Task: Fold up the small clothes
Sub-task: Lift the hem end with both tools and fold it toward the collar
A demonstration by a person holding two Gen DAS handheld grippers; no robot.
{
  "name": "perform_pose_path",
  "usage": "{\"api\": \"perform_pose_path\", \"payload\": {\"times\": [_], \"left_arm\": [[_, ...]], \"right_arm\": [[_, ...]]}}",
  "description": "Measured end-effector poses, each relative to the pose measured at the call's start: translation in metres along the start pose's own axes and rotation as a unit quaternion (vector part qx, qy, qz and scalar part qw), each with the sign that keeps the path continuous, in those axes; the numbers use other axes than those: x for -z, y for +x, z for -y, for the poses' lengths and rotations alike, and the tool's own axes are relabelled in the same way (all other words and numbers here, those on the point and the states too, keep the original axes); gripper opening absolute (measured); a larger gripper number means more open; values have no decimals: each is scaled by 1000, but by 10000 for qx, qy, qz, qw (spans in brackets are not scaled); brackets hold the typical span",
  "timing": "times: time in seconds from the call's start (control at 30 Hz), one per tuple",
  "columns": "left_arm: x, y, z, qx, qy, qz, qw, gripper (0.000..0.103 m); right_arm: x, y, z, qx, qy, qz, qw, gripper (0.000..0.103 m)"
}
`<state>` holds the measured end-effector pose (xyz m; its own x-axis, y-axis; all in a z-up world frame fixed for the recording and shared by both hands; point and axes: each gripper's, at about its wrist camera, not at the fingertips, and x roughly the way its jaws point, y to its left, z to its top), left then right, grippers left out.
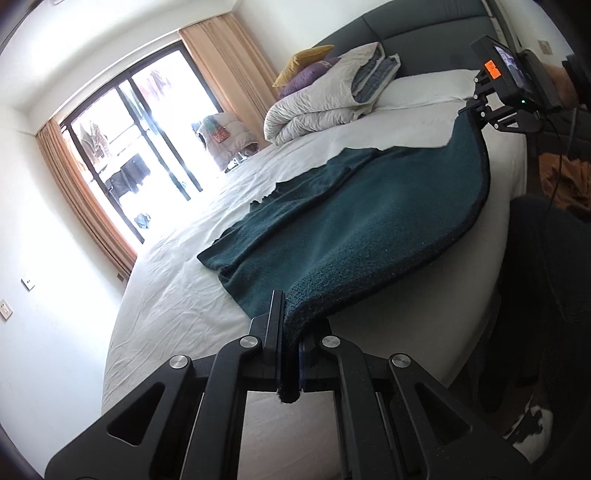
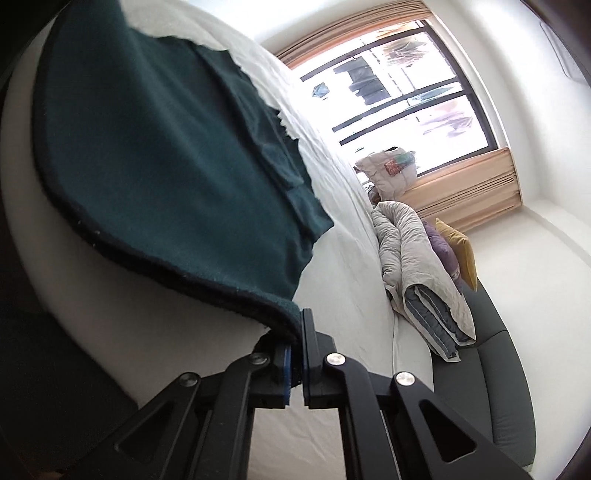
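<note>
Teal knit fabric, the small garment (image 1: 354, 221), lies spread across the white bed sheet (image 1: 192, 295) with its near hem lifted off the mattress edge. Your left tool (image 1: 290, 354) is clamped on one corner of that dark-trimmed hem, the cloth pinched between the two closed fingers. Your right tool (image 2: 295, 354) grips the opposite corner the same way, so the hem hangs between them in a shallow curve just above the bed's side. From the left wrist view you can see the right tool (image 1: 480, 116) holding its corner further along the edge. A folded grey duvet (image 1: 321, 99) sits well apart, near the dark headboard (image 1: 424, 33), beside purple and yellow cushions.
</note>
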<state>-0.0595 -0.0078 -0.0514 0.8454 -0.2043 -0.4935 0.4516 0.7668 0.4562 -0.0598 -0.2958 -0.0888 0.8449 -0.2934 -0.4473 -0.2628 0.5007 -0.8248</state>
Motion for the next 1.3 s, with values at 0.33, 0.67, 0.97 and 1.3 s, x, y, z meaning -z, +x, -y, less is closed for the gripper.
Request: {"api": "perform_pose_path", "payload": {"times": [0.33,0.67,0.97,1.3], "left_arm": [[-37,35,-61,-150,-357,-156,9991,4],[-79,106,-122,77,-275,-508,9983,4],[-103,239,-203,822,-961,-1442,9814,4],[-87,365,-244,1021,-1624,-2124,9582,4]], "right_arm": [[-48,41,74,-150,712,135,9973,3],[-98,119,137,-314,1054,-145,9938,3],[-122,215,140,-1054,1462,-808,9803,3],[-139,318,154,-1969,2269,-1265,9454,3]]}}
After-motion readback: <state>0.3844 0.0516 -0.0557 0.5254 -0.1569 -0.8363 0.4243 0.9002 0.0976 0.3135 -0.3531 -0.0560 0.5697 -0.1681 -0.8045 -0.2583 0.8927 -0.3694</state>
